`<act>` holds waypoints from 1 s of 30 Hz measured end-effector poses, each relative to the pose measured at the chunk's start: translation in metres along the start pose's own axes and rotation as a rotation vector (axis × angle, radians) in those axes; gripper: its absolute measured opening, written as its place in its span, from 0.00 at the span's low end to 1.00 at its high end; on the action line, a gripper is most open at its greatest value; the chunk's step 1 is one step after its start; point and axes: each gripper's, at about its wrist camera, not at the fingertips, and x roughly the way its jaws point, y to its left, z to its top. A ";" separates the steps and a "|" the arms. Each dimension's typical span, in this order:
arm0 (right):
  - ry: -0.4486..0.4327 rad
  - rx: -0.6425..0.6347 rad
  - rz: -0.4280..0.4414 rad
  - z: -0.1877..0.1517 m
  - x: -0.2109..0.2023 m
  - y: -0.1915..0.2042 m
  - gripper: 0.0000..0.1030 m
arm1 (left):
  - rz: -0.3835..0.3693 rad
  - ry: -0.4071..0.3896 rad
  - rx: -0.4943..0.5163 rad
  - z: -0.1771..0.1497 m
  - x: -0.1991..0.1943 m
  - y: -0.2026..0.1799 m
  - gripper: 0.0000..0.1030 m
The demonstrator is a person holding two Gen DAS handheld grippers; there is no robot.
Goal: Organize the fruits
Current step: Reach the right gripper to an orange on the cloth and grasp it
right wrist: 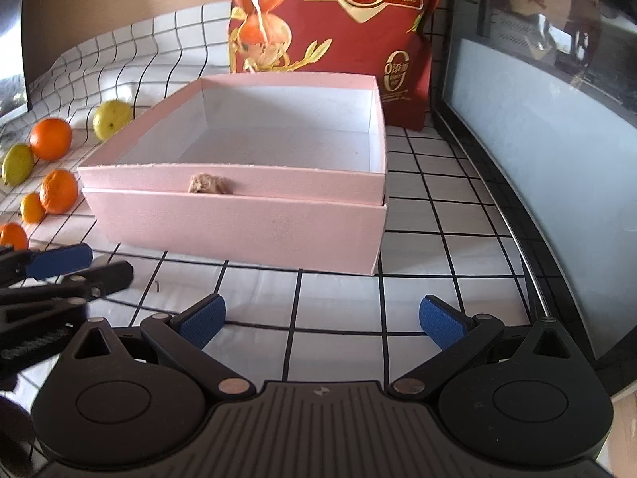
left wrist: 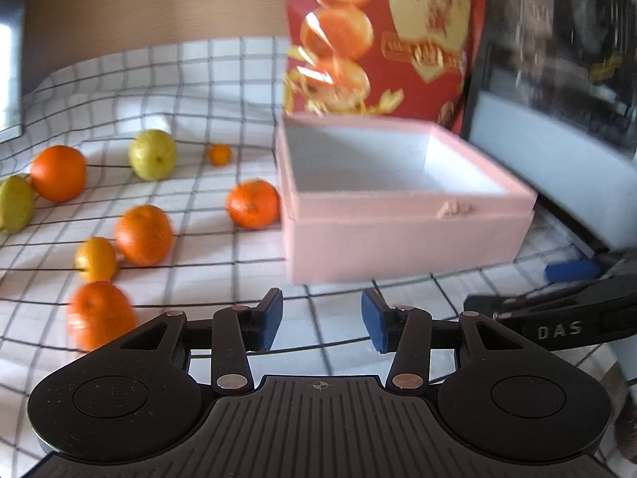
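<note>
An open pink box (left wrist: 398,235) with a bare white inside stands on the checked cloth; it also shows in the right wrist view (right wrist: 239,219). Left of it lie several oranges (left wrist: 253,204) (right wrist: 51,138), a round yellow-green fruit (left wrist: 152,154) (right wrist: 111,118) and a lemon (left wrist: 15,203) (right wrist: 16,163). My left gripper (left wrist: 322,324) is open and empty, low over the cloth in front of the box. My right gripper (right wrist: 320,320) is open wide and empty, just in front of the box.
A red snack bag (left wrist: 382,36) (right wrist: 342,32) stands behind the box. A dark appliance with a glass front (right wrist: 557,139) lines the right side. The other gripper shows at the edge of each view: the right gripper (left wrist: 573,310), the left gripper (right wrist: 59,271).
</note>
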 end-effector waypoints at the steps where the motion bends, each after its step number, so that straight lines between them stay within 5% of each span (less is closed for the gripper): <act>1: 0.004 -0.003 0.004 -0.001 -0.001 0.000 1.00 | -0.012 -0.023 -0.019 0.000 -0.013 0.010 0.48; 5: 0.018 -0.005 0.004 -0.002 -0.004 0.000 1.00 | 0.004 -0.132 -0.102 -0.005 -0.069 0.063 0.49; 9: 0.008 -0.029 0.026 -0.004 -0.006 -0.003 1.00 | 0.190 -0.222 -0.260 -0.019 -0.127 0.133 0.46; 12: 0.005 -0.037 0.030 -0.004 -0.005 -0.001 1.00 | 0.232 -0.286 -0.422 -0.031 -0.158 0.176 0.46; 17: -0.083 -0.273 0.046 -0.011 -0.027 0.053 0.96 | 0.306 -0.326 -0.570 -0.047 -0.169 0.217 0.46; 22: -0.183 -0.459 0.271 -0.010 -0.067 0.141 0.96 | 0.391 -0.347 -0.624 -0.062 -0.176 0.239 0.46; 30: -0.055 -0.511 0.656 0.006 -0.060 0.274 0.95 | 0.452 -0.376 -0.651 -0.073 -0.202 0.260 0.47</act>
